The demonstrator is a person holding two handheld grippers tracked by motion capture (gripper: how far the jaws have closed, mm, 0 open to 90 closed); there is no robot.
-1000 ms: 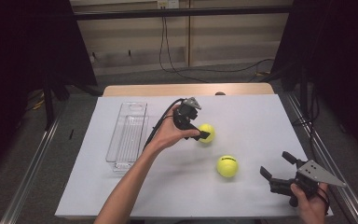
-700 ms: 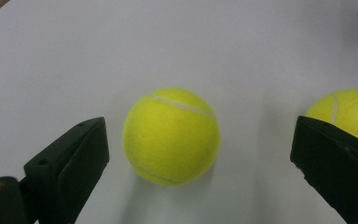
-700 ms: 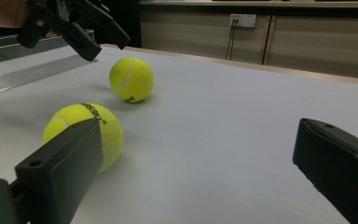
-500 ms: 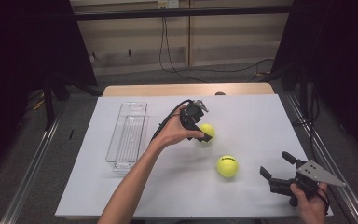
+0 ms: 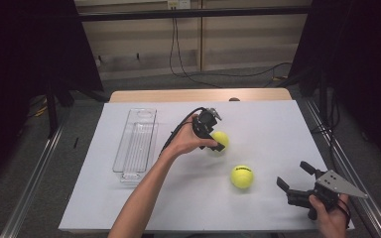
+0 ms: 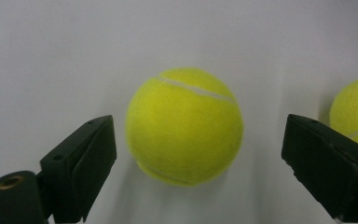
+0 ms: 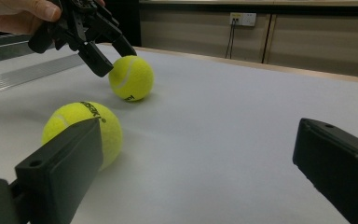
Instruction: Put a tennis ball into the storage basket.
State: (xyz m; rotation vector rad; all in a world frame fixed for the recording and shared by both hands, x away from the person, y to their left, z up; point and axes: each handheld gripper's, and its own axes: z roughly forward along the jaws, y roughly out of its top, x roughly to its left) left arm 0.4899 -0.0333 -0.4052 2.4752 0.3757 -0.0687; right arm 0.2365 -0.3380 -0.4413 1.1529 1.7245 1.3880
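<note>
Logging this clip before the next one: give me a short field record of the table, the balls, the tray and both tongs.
surface: white table
far ball: tennis ball between the open jaws of the left tongs, not yet clamped
near ball: tennis ball, free on the table, ahead of the right tongs
right tongs: open, holding nothing, near the table's right front corner
tray: clear plastic tray, left side, empty
</note>
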